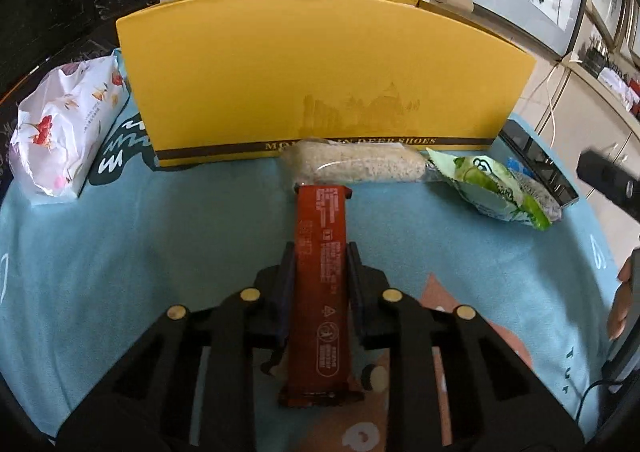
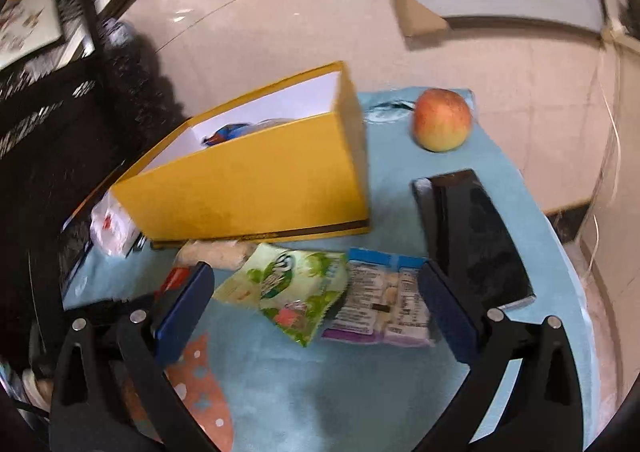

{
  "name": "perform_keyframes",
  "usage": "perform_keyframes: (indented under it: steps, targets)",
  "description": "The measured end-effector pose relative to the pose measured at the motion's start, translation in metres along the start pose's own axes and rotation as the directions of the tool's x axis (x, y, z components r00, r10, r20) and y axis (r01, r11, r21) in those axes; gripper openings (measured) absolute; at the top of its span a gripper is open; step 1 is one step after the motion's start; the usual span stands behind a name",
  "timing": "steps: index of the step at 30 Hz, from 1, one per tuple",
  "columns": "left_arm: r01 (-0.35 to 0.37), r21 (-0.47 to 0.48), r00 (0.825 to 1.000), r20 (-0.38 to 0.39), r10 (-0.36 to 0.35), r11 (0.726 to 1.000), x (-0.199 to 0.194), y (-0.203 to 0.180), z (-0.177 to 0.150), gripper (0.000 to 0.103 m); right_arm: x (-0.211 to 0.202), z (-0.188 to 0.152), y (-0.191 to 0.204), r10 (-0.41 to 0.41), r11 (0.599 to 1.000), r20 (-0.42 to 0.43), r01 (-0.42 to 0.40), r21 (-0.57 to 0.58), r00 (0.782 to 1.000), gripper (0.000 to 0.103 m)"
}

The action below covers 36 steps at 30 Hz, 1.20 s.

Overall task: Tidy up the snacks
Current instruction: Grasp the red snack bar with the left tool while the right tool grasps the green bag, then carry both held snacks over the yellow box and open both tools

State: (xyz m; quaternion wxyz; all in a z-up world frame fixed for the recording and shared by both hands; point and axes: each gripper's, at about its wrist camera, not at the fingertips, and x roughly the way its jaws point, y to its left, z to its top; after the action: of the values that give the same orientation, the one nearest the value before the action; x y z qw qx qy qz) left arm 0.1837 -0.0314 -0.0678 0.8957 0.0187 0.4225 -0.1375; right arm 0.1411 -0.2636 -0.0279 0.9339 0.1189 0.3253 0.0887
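A long, flat red-brown snack bar [image 1: 320, 284] in glossy foil, printed with small white text and crimped at both ends, lies lengthwise on the table, clamped between the black pads of the left gripper [image 1: 320, 252]. Its far end touches a pale rice cake roll [image 1: 356, 164] in clear wrap, which lies along the foot of an open yellow shoebox [image 1: 320, 84] of smooth card with a dark band at its base; in the right wrist view a wrapped item shows inside its white interior. Beside the roll sit a crinkled green packet [image 2: 288, 288] and a blue and purple packet [image 2: 384, 296]. The right gripper [image 2: 316, 284] hovers over these with its blue-padded jaws spread wide, nothing between them. A red-yellow apple [image 2: 442, 119], a glossy black slab [image 2: 476, 240] and a floral tissue pack [image 1: 64, 124] rest on the blue printed tablecloth [image 1: 140, 252]. Framed pictures lean against the beige wall.
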Motion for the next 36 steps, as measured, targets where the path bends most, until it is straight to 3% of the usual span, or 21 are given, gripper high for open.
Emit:
perform_keyframes:
  steps: [3,6,9,12,15,17,18,19,21,22,25,28,36]
  targets:
    - [0.0,-0.008,1.0,-0.016,0.0,1.0,0.003,0.004,-0.002,0.024,0.01,-0.006,0.021,-0.009,0.995,-0.059,0.003,-0.101,0.998,0.102]
    - [0.004,-0.015,1.0,-0.02,-0.005,1.0,0.003,0.006,-0.002,0.024,0.021,-0.005,0.039,-0.129,0.974,-0.068,0.113,-0.199,0.989,0.102]
    - [0.004,-0.015,1.0,-0.02,-0.005,1.0,0.003,0.007,-0.003,0.024,0.033,-0.003,0.049,-0.162,0.953,-0.076,0.136,-0.269,0.984,0.102]
    - [0.009,-0.021,1.0,-0.02,-0.01,1.0,0.003,0.005,0.0,0.024,0.065,-0.005,0.062,-0.24,0.905,-0.175,0.155,-0.396,0.955,0.102]
    - [0.011,-0.024,1.0,-0.022,-0.011,1.0,0.005,0.005,0.002,0.024,0.091,-0.013,0.069,-0.256,0.886,-0.246,0.126,-0.446,0.935,0.102]
    - [0.008,-0.021,1.0,-0.022,-0.009,1.0,0.005,0.005,0.002,0.025,0.093,-0.01,0.066,-0.22,0.91,-0.228,0.115,-0.4,0.949,0.101]
    - [0.008,-0.02,1.0,-0.022,-0.009,1.0,0.005,0.005,0.002,0.025,0.095,-0.007,0.061,-0.212,0.926,-0.236,0.118,-0.358,0.948,0.089]
    - [0.009,-0.021,1.0,-0.022,-0.009,1.0,0.005,0.006,0.002,0.025,0.095,-0.003,0.055,-0.221,0.938,-0.239,0.14,-0.316,0.945,0.067]
    - [0.009,-0.021,1.0,-0.022,-0.01,1.0,0.005,0.005,0.002,0.025,0.091,0.004,0.048,-0.214,0.95,-0.255,0.141,-0.277,0.943,0.038]
    - [0.01,-0.022,1.0,-0.022,-0.01,1.0,0.005,0.004,0.002,0.025,0.086,0.008,0.041,-0.178,0.966,-0.262,0.119,-0.228,0.948,0.032]
    - [0.016,-0.033,1.0,-0.021,-0.017,0.999,0.005,0.005,0.003,0.025,0.065,0.01,0.033,-0.148,0.978,-0.217,0.111,-0.174,0.965,0.025]
    - [0.039,-0.06,0.999,-0.02,-0.04,0.997,0.002,0.009,0.004,0.024,0.046,0.009,0.027,-0.032,0.996,-0.208,0.013,-0.092,0.978,0.024]
    - [0.114,-0.078,0.992,0.057,-0.11,0.99,-0.027,0.008,0.009,0.024,0.019,0.003,0.022,0.144,0.989,-0.147,-0.139,0.049,0.979,0.024]
